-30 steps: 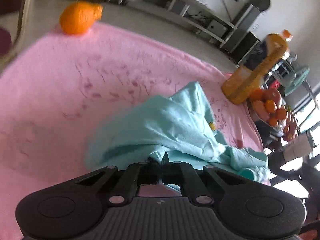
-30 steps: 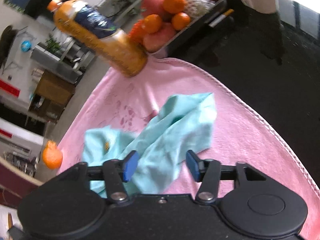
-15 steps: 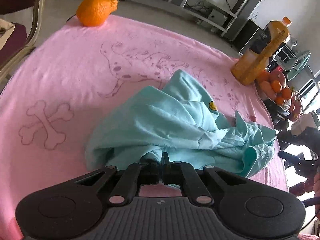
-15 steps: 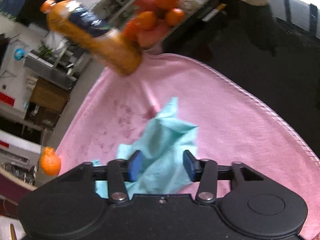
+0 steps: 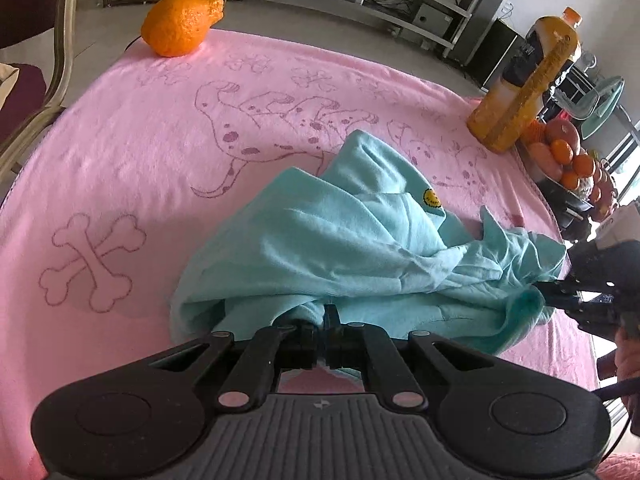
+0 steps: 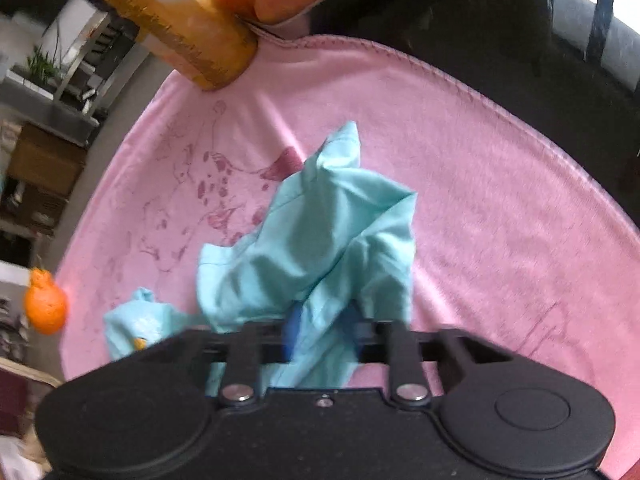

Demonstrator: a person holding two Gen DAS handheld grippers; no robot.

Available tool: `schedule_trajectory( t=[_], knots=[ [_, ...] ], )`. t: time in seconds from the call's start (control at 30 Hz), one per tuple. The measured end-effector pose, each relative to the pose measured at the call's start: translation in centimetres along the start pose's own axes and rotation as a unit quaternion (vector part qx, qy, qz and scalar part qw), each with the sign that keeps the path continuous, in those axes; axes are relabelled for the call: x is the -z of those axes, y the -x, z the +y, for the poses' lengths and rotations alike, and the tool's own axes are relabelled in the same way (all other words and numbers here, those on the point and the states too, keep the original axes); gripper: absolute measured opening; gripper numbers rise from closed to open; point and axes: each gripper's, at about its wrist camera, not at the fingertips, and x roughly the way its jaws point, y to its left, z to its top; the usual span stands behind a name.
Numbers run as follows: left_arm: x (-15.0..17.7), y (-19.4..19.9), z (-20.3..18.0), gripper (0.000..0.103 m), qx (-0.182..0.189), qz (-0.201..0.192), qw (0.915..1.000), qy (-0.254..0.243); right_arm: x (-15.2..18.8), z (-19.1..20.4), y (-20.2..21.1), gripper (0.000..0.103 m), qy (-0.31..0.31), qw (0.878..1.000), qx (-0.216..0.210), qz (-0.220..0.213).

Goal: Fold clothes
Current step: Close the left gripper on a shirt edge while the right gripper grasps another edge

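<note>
Crumpled teal shirt point(image 5: 352, 248) lies mid-way across a pink towel point(image 5: 160, 140). Left gripper point(image 5: 325, 330) pinches its near edge with fingers closed; right gripper point(image 6: 320, 336) has cloth bunched between narrowed fingers. Uneven pulling could drag folds toward the juice bottle point(image 5: 524, 88).

The garment point(image 5: 360, 248) is a light turquoise top, soft and heavily creased, lying in a loose heap on the pink towel point(image 5: 160, 128) that covers the bench. One part rises in a rounded peak toward the far side, and a small yellow round badge point(image 5: 432, 199) shows on the upper fold. The near edge is bunched and gathered into a tight pinch. The right end trails off in wrinkled folds and is lifted slightly at its tip. From the right wrist view, the cloth point(image 6: 320, 240) stands crumpled, a pointed corner sticking up.
</note>
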Motion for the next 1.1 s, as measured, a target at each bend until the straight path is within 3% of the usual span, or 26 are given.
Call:
schedule_trajectory(
  t=[0.23,0.4,0.47,0.57,0.77,0.93,0.97,1.0,1.1],
  knots=[
    [0.5,0.3,0.4,0.004,0.005,0.009,0.9998,0.015,3.1,-2.6,5.6,0.005,0.06,0.996,-0.018,-0.058],
    [1.0,0.3,0.8,0.007,0.004,0.017,0.9995,0.026,4.3,-7.7,5.3,0.005,0.01,0.999,-0.043,-0.014],
    [1.0,0.3,0.9,0.007,0.006,0.017,0.9994,0.031,3.7,-8.5,5.7,0.008,0.003,0.998,-0.067,-0.02],
    [1.0,0.1,1.1,0.009,0.011,0.018,0.9991,0.037,3.2,-8.9,5.9,0.041,-0.007,0.996,-0.086,-0.035],
    [1.3,-0.8,1.3,0.015,0.015,0.032,0.9984,0.044,2.7,-8.4,3.9,0.041,-0.006,0.996,-0.083,-0.035],
    [1.3,-1.7,1.8,0.012,0.023,0.039,0.997,0.062,2.7,-7.7,2.8,0.039,0.026,0.995,-0.081,-0.043],
    [1.4,-1.7,1.9,0.007,0.027,0.04,0.9967,0.066,2.8,-7.7,2.7,0.029,0.023,0.995,-0.09,-0.033],
    [1.4,-1.8,1.9,0.004,0.029,0.041,0.9964,0.068,2.9,-7.7,2.5,0.013,0.019,0.995,-0.099,-0.023],
    [1.1,-1.5,1.5,0.001,0.036,0.055,0.9961,0.059,3.3,-7.8,3.2,0.003,0.009,0.993,-0.12,-0.015]
  ],
)
